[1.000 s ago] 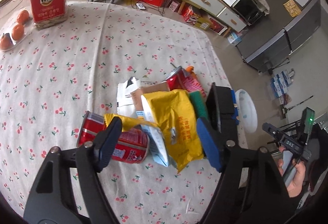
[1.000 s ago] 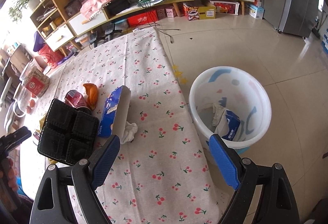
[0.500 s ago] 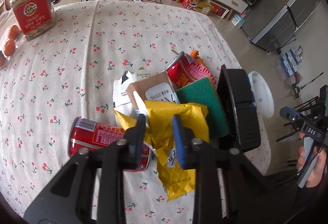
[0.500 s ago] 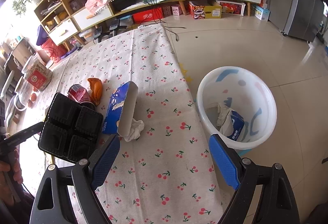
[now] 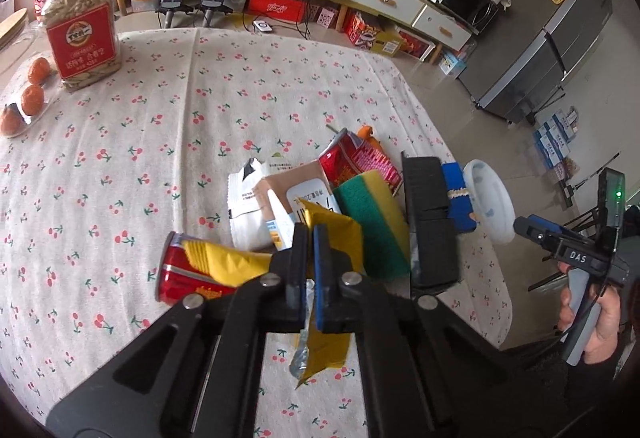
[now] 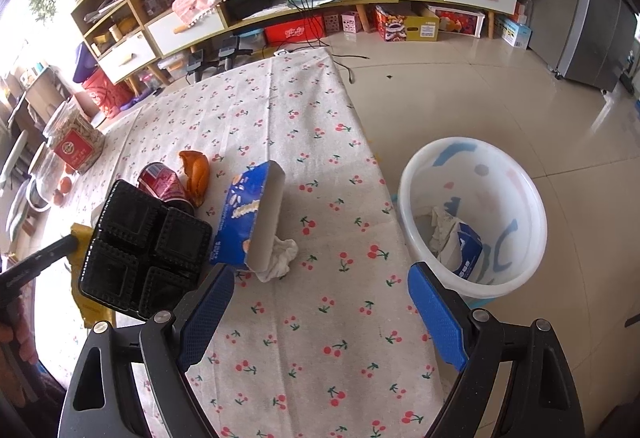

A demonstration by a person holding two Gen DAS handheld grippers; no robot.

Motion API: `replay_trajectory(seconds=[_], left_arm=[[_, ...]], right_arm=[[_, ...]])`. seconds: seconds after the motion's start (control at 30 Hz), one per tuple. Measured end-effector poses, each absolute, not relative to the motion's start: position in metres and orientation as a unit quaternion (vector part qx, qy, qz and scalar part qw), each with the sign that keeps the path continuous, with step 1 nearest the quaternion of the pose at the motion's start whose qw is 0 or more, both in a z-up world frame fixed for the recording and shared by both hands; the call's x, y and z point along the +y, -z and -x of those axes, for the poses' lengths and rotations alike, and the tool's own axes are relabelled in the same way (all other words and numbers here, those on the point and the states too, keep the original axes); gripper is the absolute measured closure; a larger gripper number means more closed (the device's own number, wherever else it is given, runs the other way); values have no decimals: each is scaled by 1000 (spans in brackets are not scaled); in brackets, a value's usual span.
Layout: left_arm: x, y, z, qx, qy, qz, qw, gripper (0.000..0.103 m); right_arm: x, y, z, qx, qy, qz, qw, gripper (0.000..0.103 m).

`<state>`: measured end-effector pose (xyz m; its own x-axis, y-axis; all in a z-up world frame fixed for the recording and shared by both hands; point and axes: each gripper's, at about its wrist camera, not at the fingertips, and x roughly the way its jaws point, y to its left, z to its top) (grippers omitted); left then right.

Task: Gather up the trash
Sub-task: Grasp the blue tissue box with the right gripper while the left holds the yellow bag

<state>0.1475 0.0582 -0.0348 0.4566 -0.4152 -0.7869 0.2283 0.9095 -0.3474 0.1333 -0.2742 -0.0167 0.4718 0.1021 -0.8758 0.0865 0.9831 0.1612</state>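
Observation:
My left gripper (image 5: 310,234) is shut on a yellow snack wrapper (image 5: 332,234), whose crumpled tail hangs below the fingers, just above the table. Around it lies a heap of trash: a red can (image 5: 182,276), a white packet (image 5: 244,203), a brown carton (image 5: 298,183), a green and yellow sponge (image 5: 372,228), another red can (image 5: 354,159) and a black plastic tray (image 5: 430,222). My right gripper (image 6: 316,306) hangs open over the table's near corner with nothing between its fingers. Beyond it lie a blue box (image 6: 250,222) and a white crumpled tissue (image 6: 280,258). The white bin (image 6: 476,213) stands on the floor to the right.
A jar of nuts (image 5: 82,25) and oranges (image 5: 32,99) sit at the far left of the cherry-print tablecloth (image 5: 160,109). An orange peel (image 6: 196,173) lies beside a can. Shelves and drawers line the far wall, and a grey fridge (image 5: 556,29) stands at the right.
My left gripper closed from wide open onto the yellow wrapper and lifted it a little off the heap. The right gripper stayed open and almost still.

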Motion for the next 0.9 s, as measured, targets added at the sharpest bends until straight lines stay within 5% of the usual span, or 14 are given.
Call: replay_trajectory(seconds=[0.9], left_arm=[[86, 28, -123, 463, 170, 116, 862, 100]], right_arm=[[-239, 42, -197, 535, -9, -81, 841, 15]])
